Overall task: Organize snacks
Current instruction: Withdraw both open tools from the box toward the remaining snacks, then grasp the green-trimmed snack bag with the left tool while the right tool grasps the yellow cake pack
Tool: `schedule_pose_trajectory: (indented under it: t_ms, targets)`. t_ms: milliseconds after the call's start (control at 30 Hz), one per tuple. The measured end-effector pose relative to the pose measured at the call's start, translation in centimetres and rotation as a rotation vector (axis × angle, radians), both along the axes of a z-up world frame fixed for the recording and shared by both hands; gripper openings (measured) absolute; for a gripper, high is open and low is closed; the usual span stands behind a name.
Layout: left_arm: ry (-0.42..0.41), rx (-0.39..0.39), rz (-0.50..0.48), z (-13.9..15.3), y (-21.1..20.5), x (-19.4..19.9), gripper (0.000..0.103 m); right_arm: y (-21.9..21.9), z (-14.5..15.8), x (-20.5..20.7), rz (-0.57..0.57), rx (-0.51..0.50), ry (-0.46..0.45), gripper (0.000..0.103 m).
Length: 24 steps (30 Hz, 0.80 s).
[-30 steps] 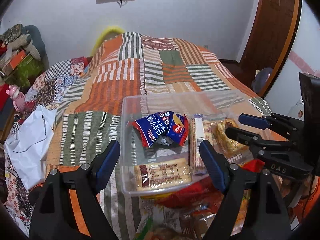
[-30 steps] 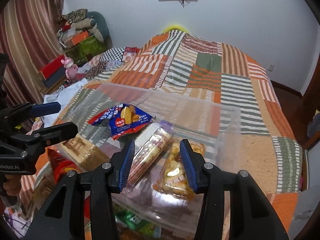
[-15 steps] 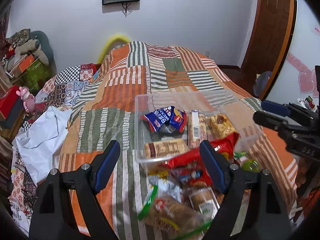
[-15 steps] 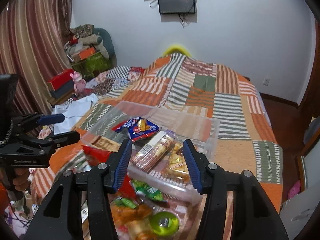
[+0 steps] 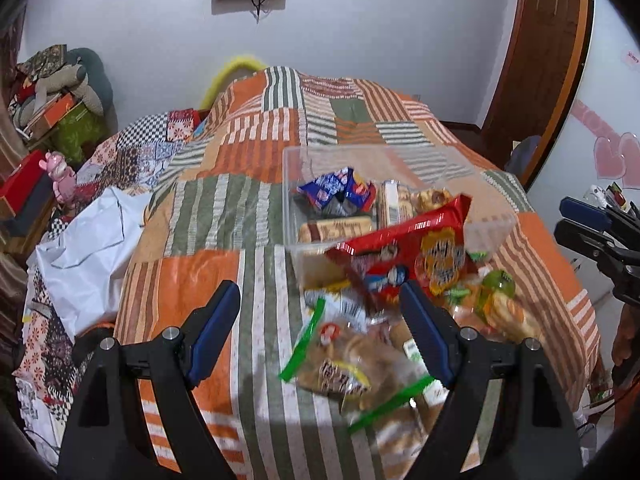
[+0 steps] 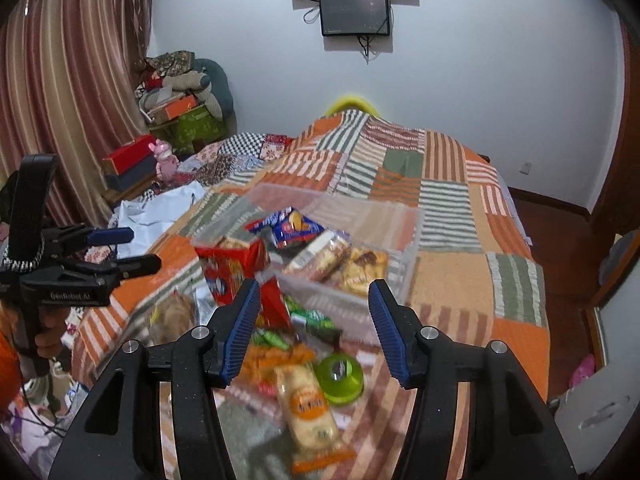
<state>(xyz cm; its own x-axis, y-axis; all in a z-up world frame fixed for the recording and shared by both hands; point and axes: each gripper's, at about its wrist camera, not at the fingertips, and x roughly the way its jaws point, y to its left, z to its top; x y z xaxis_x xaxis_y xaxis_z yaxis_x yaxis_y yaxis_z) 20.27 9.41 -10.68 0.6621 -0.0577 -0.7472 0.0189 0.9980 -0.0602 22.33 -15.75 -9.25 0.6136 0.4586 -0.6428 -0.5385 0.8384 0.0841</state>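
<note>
Left wrist view
Left gripper (image 5: 320, 320): we see its blue-padded jaws spread wide, holding nothing, above the orange-and-green striped patchwork bedspread (image 5: 208, 216).
Clear plastic bin (image 5: 292, 184): it sits on the bedspread ahead; we count a blue snack packet (image 5: 326, 190), a tan biscuit pack (image 5: 336, 230) and further wrapped items inside.
Large red snack bag (image 5: 408, 252): it leans over the bin's near edge.
Green-edged clear bag of brown snacks (image 5: 344, 368): it lies near the right finger, blurred.
Right gripper (image 5: 588, 226): seen side-on at the right edge, jaws apart.

Right wrist view
Right gripper (image 6: 314, 330): jaws wide apart, empty, above the loose snacks.
Green round container (image 6: 340, 372): touching an orange-labelled cracker pack (image 6: 308, 412).
Bin position: just beyond these snacks.
</note>
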Motion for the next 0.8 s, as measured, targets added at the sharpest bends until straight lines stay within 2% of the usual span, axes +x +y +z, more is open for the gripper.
schedule_pose_trajectory:
  t_ms: [233, 400, 533, 633, 800]
  targets:
    - [0.039, -0.001, -0.007, -2.0, -0.4, -1.5, 0.082, -1.4, -2.7, -1.3, -0.020, -0.009, 0.064, 0.053]
    - [0.084, -0.022, -0.021, -3.9, -1.2, -0.8, 0.082, -1.5, -4.9, -1.5, -0.014, -0.019, 0.123, 0.053]
    - [0.092, -0.010, -0.011, -4.8, -1.6, -0.2, 0.082, -1.0, -6.5, -1.6, 0.002, -0.038, 0.145, 0.053]
    - [0.100, 0.009, -0.003, -5.4, -1.5, -0.2, 0.082, -0.9, -7.2, -1.6, 0.007, -0.033, 0.164, 0.053]
    - [0.111, -0.007, -0.003, -5.8, -0.8, -0.8, 0.082, -1.3, -7.9, -1.3, 0.002, -0.004, 0.200, 0.053]
